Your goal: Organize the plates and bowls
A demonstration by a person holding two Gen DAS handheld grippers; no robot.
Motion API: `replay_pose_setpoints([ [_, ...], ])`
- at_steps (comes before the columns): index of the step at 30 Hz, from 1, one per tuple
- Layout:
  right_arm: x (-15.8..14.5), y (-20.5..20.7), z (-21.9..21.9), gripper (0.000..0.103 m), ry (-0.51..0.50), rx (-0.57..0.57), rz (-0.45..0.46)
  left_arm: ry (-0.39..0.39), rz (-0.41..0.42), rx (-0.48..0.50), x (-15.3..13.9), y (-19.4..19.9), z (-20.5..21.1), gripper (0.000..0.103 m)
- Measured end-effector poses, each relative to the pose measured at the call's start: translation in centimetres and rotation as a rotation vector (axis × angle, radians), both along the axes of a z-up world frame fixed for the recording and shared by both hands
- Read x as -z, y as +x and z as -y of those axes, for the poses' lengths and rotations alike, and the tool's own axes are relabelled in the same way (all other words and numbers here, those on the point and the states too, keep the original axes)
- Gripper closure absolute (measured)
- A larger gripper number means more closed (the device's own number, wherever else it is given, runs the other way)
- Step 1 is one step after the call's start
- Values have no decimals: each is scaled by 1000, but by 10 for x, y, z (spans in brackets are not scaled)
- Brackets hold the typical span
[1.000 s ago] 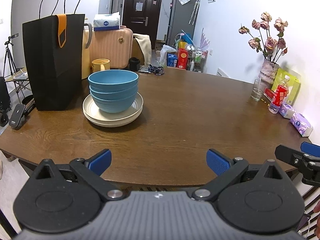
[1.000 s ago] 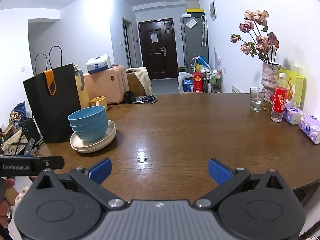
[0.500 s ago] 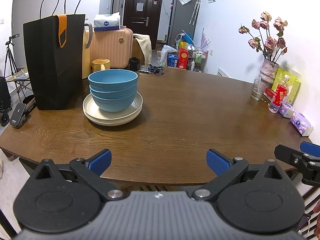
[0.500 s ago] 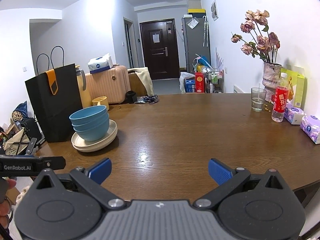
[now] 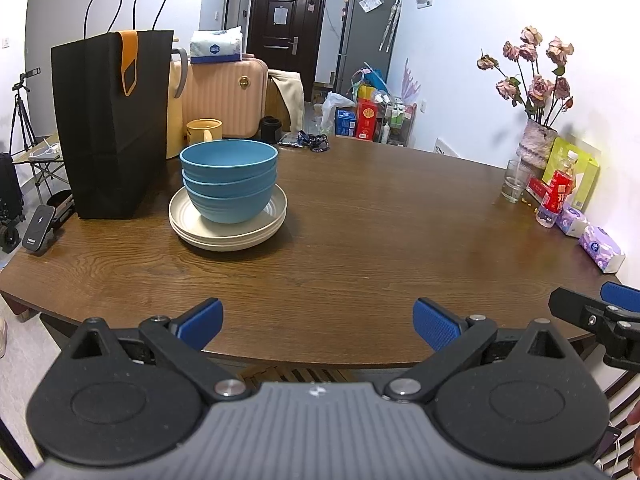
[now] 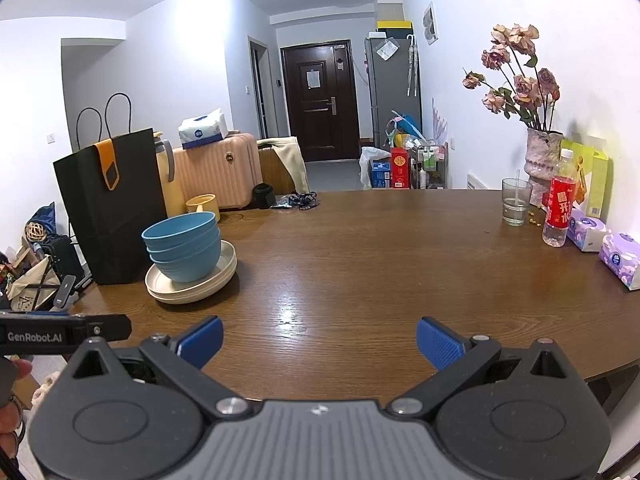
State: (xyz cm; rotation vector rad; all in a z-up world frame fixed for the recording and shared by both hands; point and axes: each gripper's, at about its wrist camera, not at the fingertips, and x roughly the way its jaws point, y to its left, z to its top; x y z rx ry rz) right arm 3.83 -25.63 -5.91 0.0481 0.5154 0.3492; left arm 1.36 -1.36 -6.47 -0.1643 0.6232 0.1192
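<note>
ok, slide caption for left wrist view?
Open left hand-held gripper faces stacked blue bowls on cream plates.

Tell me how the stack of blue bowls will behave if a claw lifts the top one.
The top blue bowl looks matte and thin-walled, so probably light and not very slippery. It sits nested in two others, so the one below may cling and rise with it. The cream plates underneath look flat and stable.

left wrist: near table edge, faces across | right wrist: same, rightward | shared: bowls
</note>
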Motion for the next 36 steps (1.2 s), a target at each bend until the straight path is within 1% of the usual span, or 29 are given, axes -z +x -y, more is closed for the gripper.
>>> replay_pose_setpoints([
  [19, 0, -1, -2, 0, 0, -1, 3, 0, 15, -1, -4, -4, -5, 0],
  [36, -3, 0, -6, 0, -3, -8, -4, 8, 11, -10, -1, -2, -7, 0],
])
